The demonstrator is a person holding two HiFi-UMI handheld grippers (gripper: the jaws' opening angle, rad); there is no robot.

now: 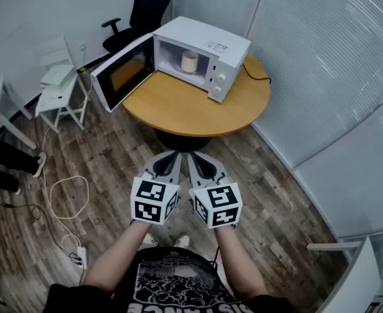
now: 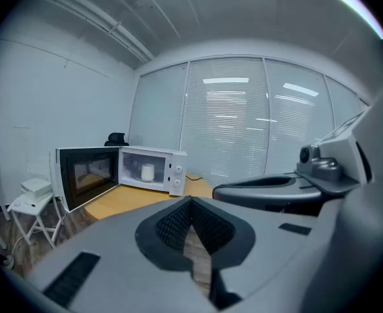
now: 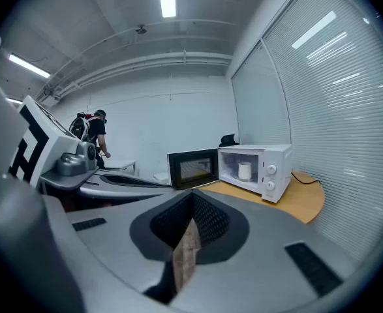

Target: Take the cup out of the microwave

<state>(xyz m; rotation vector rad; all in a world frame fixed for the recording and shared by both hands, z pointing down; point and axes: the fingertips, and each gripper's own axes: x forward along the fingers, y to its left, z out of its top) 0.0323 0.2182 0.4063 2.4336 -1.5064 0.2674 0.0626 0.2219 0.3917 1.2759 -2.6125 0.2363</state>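
While cup (image 1: 190, 61) stands inside open microwave (image 1: 204, 34) on tabletop (image 1: 178, 106), left tool (image 1: 168, 164) and right tool (image 1: 204, 167) pinched closed, empty, well short. Cup likely rigid, light, smooth, breakable; grip across mid-body.

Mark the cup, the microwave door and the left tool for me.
cup (image 1: 190, 62): head view, middle of its side.
microwave door (image 1: 124, 74): head view, its dark window.
left tool (image 1: 173, 156): head view, between its shut tips.
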